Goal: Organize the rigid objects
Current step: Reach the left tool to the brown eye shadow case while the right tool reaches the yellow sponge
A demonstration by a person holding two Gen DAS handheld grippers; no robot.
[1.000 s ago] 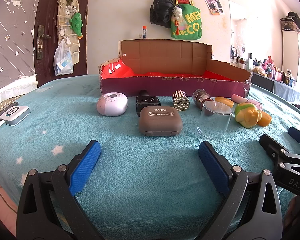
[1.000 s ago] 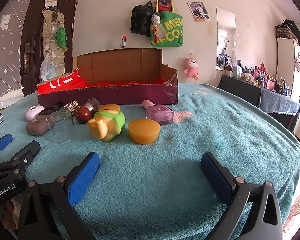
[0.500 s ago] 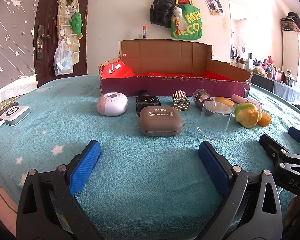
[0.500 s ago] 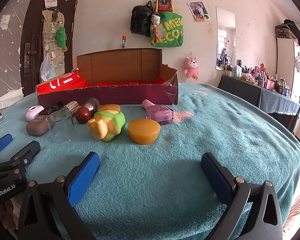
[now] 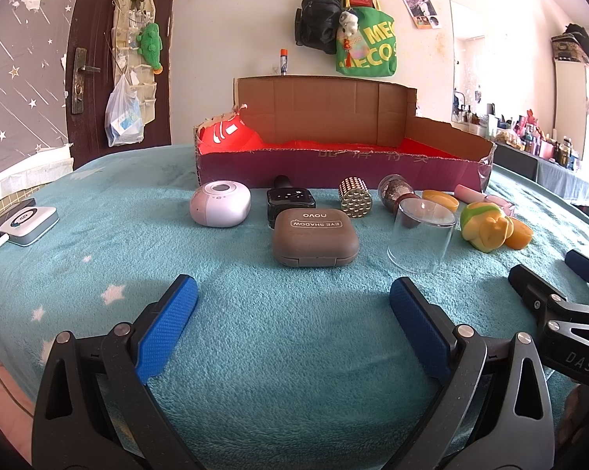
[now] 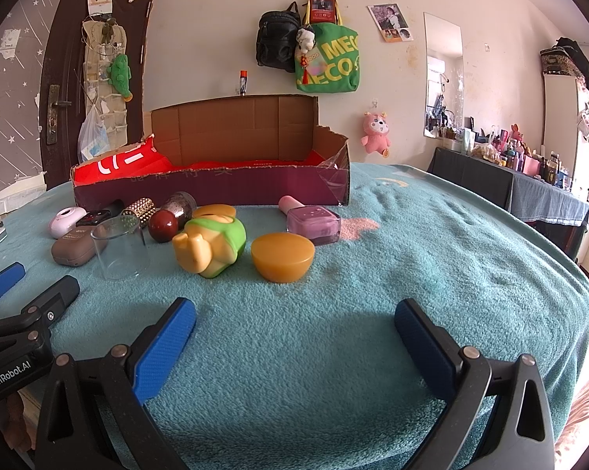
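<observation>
The eye shadow case [image 5: 315,242] sits mid-frame on the teal blanket [image 5: 255,352], the clear cup [image 5: 421,235] right of it, the cardboard box [image 5: 333,168] behind. Nothing has shifted since a second ago, so I judge sorting hasn't begun. My left tool [image 5: 293,309] and right tool [image 6: 294,327] both hang released, bare blanket ahead of each.
</observation>
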